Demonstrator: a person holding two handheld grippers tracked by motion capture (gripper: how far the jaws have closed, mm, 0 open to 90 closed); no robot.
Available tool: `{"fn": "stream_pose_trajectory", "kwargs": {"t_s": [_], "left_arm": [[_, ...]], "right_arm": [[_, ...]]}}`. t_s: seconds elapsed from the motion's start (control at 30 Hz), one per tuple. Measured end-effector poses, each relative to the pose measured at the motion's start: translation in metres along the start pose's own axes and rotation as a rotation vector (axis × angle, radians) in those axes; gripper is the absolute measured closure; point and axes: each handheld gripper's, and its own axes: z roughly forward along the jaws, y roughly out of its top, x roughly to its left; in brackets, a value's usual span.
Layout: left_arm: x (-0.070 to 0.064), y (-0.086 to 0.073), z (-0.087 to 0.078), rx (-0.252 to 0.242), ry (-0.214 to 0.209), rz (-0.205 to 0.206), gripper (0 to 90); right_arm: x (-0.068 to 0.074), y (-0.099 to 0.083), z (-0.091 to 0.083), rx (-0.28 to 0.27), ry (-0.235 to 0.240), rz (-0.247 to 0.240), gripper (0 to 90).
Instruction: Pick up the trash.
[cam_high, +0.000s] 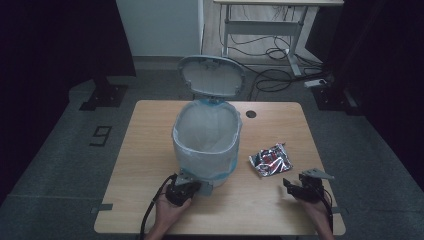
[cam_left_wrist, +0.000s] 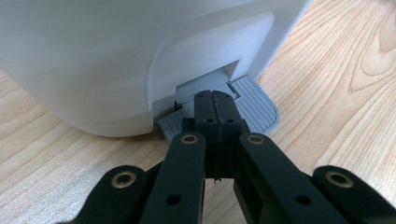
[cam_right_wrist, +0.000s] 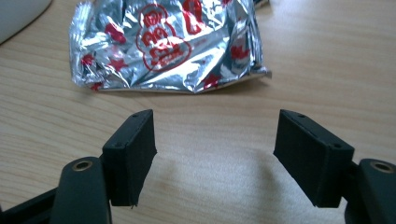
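A: Okay, surface first: light wood table (cam_high: 150, 150) on a grey carpeted floor (cam_high: 65, 145), dark curtains (cam_high: 45, 40) on both sides, a white desk (cam_high: 260, 25) with loose cables (cam_high: 270, 50) at the back.

B: And on the table?

A: White pedal bin (cam_high: 206, 145) near the middle, lid (cam_high: 212, 75) up, clear liner inside. Crumpled silver-and-red foil wrapper (cam_high: 270, 160) to its right, lying flat, apart from the bin.

B: Grippers?

A: Left gripper (cam_left_wrist: 212, 100) has its jaws pressed together, tips on the grey pedal (cam_left_wrist: 254, 105) at the bin's base; that contact is clear from the left gripper view. Right gripper (cam_right_wrist: 215, 147) has its jaws spread wide, nothing between them, just short of the wrapper (cam_right_wrist: 163, 44), whose red print reads in the right gripper view.
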Motion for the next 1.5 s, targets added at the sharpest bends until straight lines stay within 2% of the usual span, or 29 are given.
{"fn": "stream_pose_trajectory", "kwargs": {"t_s": [0.13,0.4,0.7,0.8,1.13,1.2,1.33,1.5], "left_arm": [[0.001,0.0,0.0,0.002,-0.005,0.0,90.0],[0.002,0.001,0.0,0.004,-0.014,-0.003,90.0],[0.003,0.0,0.0,0.0,-0.02,-0.01,90.0],[0.003,0.0,0.0,0.0,-0.021,-0.011,90.0],[0.005,0.0,0.0,0.001,-0.035,-0.023,90.0],[0.005,0.0,0.0,0.001,-0.035,-0.021,90.0],[0.005,0.0,0.0,0.0,-0.037,-0.017,90.0],[0.006,0.0,0.0,0.001,-0.041,-0.019,90.0]], "right_arm": [[0.001,0.008,-0.001,-0.021,-0.007,-0.033,29.0],[0.002,0.032,0.002,-0.051,-0.01,-0.023,30.6],[-0.013,0.051,0.023,-0.011,-0.001,0.013,35.2],[-0.017,0.056,0.033,0.01,-0.013,0.017,36.0],[-0.018,0.07,0.053,0.034,-0.024,0.011,36.8],[-0.019,0.071,0.061,0.057,-0.023,0.027,36.5],[-0.02,0.07,0.074,0.092,-0.045,0.017,36.6],[-0.021,0.066,0.078,0.105,-0.049,0.023,44.8]]}}
